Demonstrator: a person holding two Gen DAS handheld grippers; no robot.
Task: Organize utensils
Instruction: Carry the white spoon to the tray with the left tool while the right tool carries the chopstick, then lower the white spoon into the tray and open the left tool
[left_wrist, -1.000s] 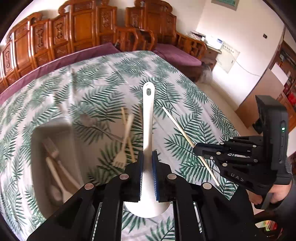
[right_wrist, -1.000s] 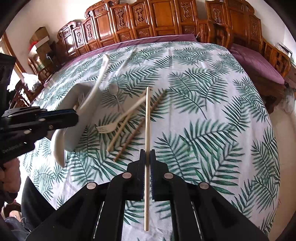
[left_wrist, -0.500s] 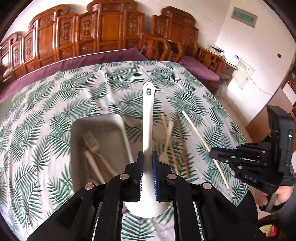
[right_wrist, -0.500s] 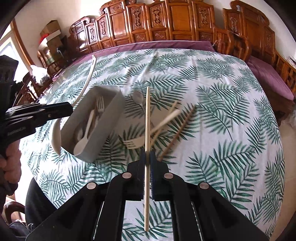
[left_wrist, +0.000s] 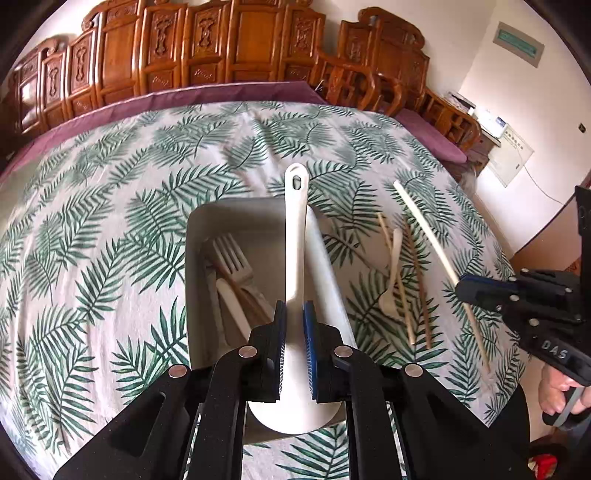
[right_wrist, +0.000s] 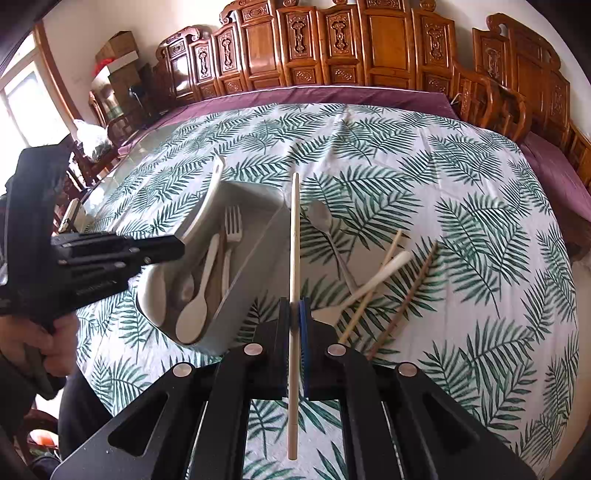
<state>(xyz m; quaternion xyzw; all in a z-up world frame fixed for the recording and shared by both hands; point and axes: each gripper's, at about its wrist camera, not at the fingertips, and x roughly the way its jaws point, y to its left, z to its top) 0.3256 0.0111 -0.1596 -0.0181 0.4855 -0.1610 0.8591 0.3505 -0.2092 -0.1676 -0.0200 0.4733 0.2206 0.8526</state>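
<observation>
My left gripper (left_wrist: 294, 314) is shut on a white ladle (left_wrist: 295, 236), held above the grey tray (left_wrist: 229, 208); the tray holds a fork (left_wrist: 231, 254) and other pale utensils. In the right wrist view the left gripper (right_wrist: 173, 245) holds the ladle (right_wrist: 207, 206) over the tray (right_wrist: 255, 243). My right gripper (right_wrist: 294, 308) is shut on a pale chopstick (right_wrist: 294, 236), held above the cloth just right of the tray. It also shows in the left wrist view (left_wrist: 461, 286) with the chopstick (left_wrist: 424, 225).
On the leaf-print tablecloth (right_wrist: 461, 192) right of the tray lie a metal spoon (right_wrist: 325, 221), a pale fork (right_wrist: 380, 273) and two chopsticks (right_wrist: 406, 291). Carved wooden chairs (right_wrist: 369, 48) stand behind the table.
Both grippers have swung left with their loads. The ladle has gone from beside the tray to over it. The right gripper's chopstick has come close to the tray's right wall.
</observation>
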